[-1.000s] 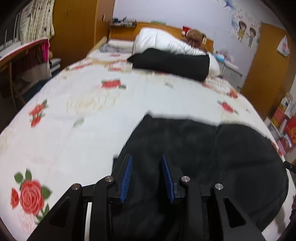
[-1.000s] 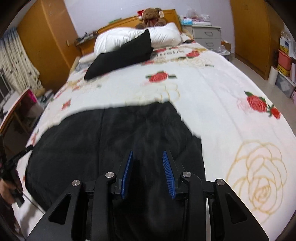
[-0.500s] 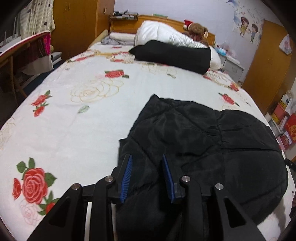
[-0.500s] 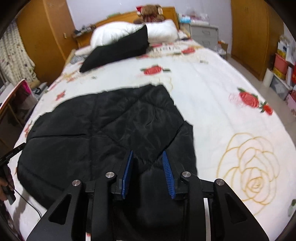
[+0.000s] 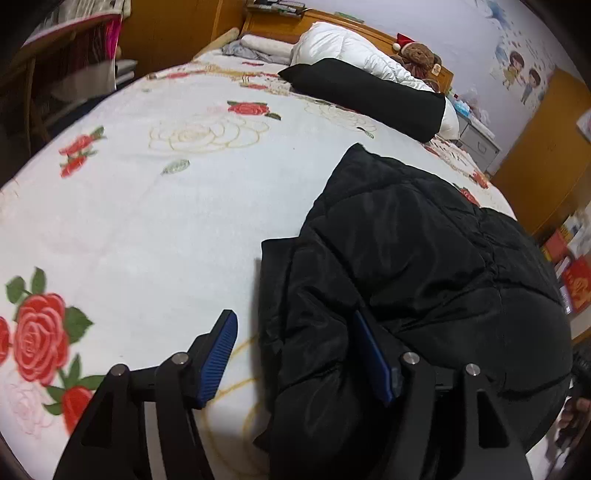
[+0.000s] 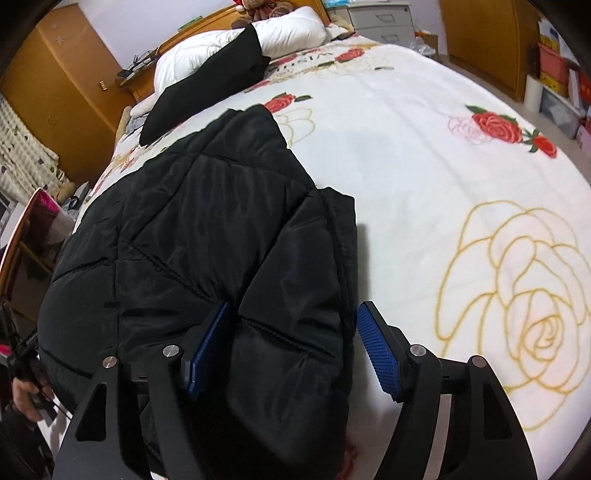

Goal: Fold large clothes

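Spread beneath both grippers, largest first:
Bed: white fleece bedspread printed with red roses and gold outline roses (image 5: 155, 206) (image 6: 424, 155), running ahead of both grippers to a wooden headboard.
Garment: black quilted puffer jacket (image 5: 424, 266) (image 6: 192, 221), folded into a thick bundle on the bedspread, directly under and ahead of both grippers; its left edge falls between the left gripper's fingers, its right edge between the right gripper's.
Pillows: white padded pillow with a long black cushion (image 5: 365, 92) (image 6: 210, 74) laid across it, far ahead at the head of the bed, well apart from the jacket.
Furniture: orange-brown wooden wardrobes (image 6: 55, 85) far ahead to the left in the right wrist view; grey bedside drawers (image 6: 380, 18) far ahead.
Left gripper (image 5: 295, 354): jaws have just been opening and stand wide; the jacket's edge lies between them, the right blue ribbed pad against the fabric, the left pad over bare bedspread and clear of the cloth.
Right gripper (image 6: 291, 347): jaws have just been opening and stand wide; the jacket's corner sits between them, the left blue pad at the fabric, the right pad apart from it above the bedspread.
Toy: brown teddy bear in a red Santa hat (image 5: 415, 51), far ahead by the headboard.
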### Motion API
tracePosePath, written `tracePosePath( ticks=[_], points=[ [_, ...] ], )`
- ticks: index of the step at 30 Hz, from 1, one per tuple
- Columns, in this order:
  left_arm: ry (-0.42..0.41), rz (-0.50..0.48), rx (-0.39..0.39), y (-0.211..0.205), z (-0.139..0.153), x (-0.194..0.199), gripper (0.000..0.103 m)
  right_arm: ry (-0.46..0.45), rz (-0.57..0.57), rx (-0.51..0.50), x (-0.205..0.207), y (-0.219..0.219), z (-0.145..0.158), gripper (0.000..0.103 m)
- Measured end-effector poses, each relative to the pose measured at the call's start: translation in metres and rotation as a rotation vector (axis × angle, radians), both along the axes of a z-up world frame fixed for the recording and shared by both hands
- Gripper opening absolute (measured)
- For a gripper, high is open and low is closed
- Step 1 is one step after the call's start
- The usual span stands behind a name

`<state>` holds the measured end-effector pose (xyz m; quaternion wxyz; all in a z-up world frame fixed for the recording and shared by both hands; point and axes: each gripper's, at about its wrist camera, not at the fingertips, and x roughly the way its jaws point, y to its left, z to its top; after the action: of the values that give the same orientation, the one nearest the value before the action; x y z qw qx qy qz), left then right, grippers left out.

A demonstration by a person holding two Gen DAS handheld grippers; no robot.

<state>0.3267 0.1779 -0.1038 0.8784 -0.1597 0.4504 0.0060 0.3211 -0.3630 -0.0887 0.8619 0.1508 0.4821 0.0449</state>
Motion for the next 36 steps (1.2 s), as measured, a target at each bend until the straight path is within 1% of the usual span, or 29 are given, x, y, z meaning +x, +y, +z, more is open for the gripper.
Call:
tracePosePath(
  ticks=[2, 6, 10, 11, 19, 20, 21, 23, 26, 28, 29, 31, 32, 34, 36],
  points=[
    [0.005, -0.006, -0.034, 0.002, -0.003, 0.003, 0.068, 0.001, 0.006, 0.004, 0.002, -0.001, -0.002, 0.07],
    [0.017, -0.027, -0.099, 0.005, -0.011, 0.012, 0.069, 0.027, 0.006, 0.078, 0.007, -0.01, -0.01, 0.07],
    [0.048, -0.027, -0.196, 0.008, -0.026, 0.019, 0.07, 0.066, 0.011, 0.151, 0.015, -0.013, -0.024, 0.071],
    [0.049, -0.029, -0.203, 0.008, -0.029, 0.021, 0.07, 0.069, 0.016, 0.157, 0.016, -0.013, -0.025, 0.071],
    [0.058, -0.044, -0.18, -0.003, -0.032, 0.027, 0.071, 0.093, 0.051, 0.218, 0.032, -0.018, -0.038, 0.071],
    [0.059, -0.042, -0.177, -0.004, -0.032, 0.027, 0.071, 0.095, 0.055, 0.22, 0.033, -0.017, -0.038, 0.068],
    [0.06, -0.039, -0.178, -0.004, -0.031, 0.026, 0.071, 0.094, 0.062, 0.225, 0.033, -0.017, -0.036, 0.063],
    [0.062, -0.037, -0.179, -0.005, -0.031, 0.024, 0.07, 0.085, 0.078, 0.215, 0.031, -0.015, -0.032, 0.057],
    [0.068, -0.045, -0.173, -0.007, -0.03, 0.027, 0.07, 0.076, 0.083, 0.229, 0.03, -0.015, -0.033, 0.054],
    [0.07, -0.054, -0.159, -0.009, -0.029, 0.03, 0.066, 0.072, 0.083, 0.236, 0.031, -0.015, -0.035, 0.051],
    [0.068, -0.062, -0.141, -0.012, -0.028, 0.031, 0.063, 0.068, 0.086, 0.231, 0.031, -0.014, -0.034, 0.047],
    [0.06, -0.071, -0.103, -0.02, -0.023, 0.033, 0.053, 0.062, 0.084, 0.223, 0.031, -0.012, -0.032, 0.043],
    [0.061, -0.072, -0.088, -0.023, -0.021, 0.034, 0.05, 0.062, 0.082, 0.22, 0.03, -0.012, -0.032, 0.042],
    [0.063, -0.078, -0.054, -0.029, -0.014, 0.034, 0.04, 0.06, 0.079, 0.202, 0.027, -0.011, -0.027, 0.037],
    [0.061, -0.083, -0.017, -0.032, -0.007, 0.033, 0.033, 0.05, 0.08, 0.177, 0.027, -0.007, -0.019, 0.03]
  ],
)
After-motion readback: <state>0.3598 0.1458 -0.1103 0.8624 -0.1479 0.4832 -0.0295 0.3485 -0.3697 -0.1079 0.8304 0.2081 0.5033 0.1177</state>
